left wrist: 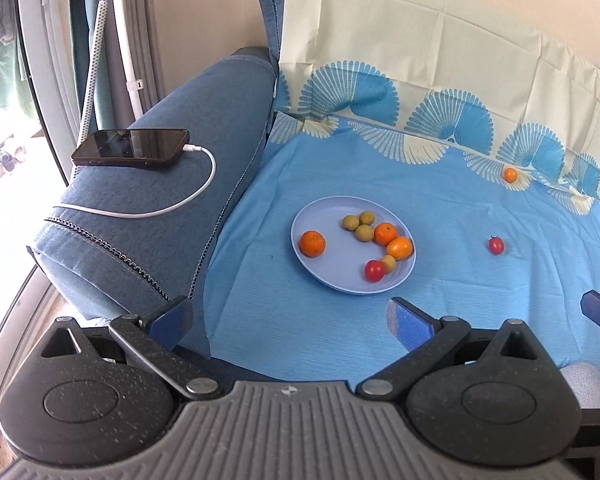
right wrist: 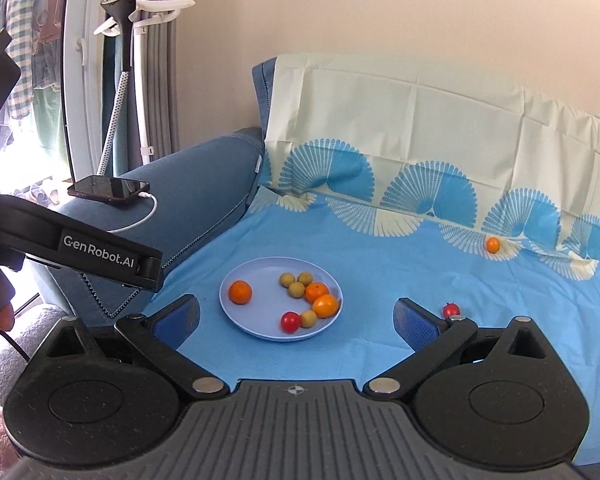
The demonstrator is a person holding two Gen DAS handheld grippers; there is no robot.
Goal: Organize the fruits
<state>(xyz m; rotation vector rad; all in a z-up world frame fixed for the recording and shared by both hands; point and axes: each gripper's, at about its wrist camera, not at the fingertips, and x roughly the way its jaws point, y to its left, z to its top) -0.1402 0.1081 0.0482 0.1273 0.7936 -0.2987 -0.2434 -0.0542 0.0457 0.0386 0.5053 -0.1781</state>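
Observation:
A pale blue plate (left wrist: 336, 258) (right wrist: 266, 312) lies on the blue sheet and holds three oranges, one cherry tomato (left wrist: 375, 271) and several small green-brown fruits (left wrist: 358, 224). One orange (left wrist: 312, 243) (right wrist: 240, 292) sits alone at the plate's left side. To the right of the plate, a second cherry tomato (left wrist: 496, 245) (right wrist: 451, 310) lies loose on the sheet. A small orange (left wrist: 510, 175) (right wrist: 492, 245) rests at the foot of the backrest. My left gripper (left wrist: 288, 306) and right gripper (right wrist: 296, 302) both hang open and empty, short of the plate.
A phone (left wrist: 132, 148) (right wrist: 108, 190) on a white charging cable lies on the blue sofa armrest (left wrist: 160, 208) at the left. A garment steamer (right wrist: 124, 12) stands behind the armrest by the window. The sheet-covered backrest (left wrist: 420, 40) rises behind the fruit.

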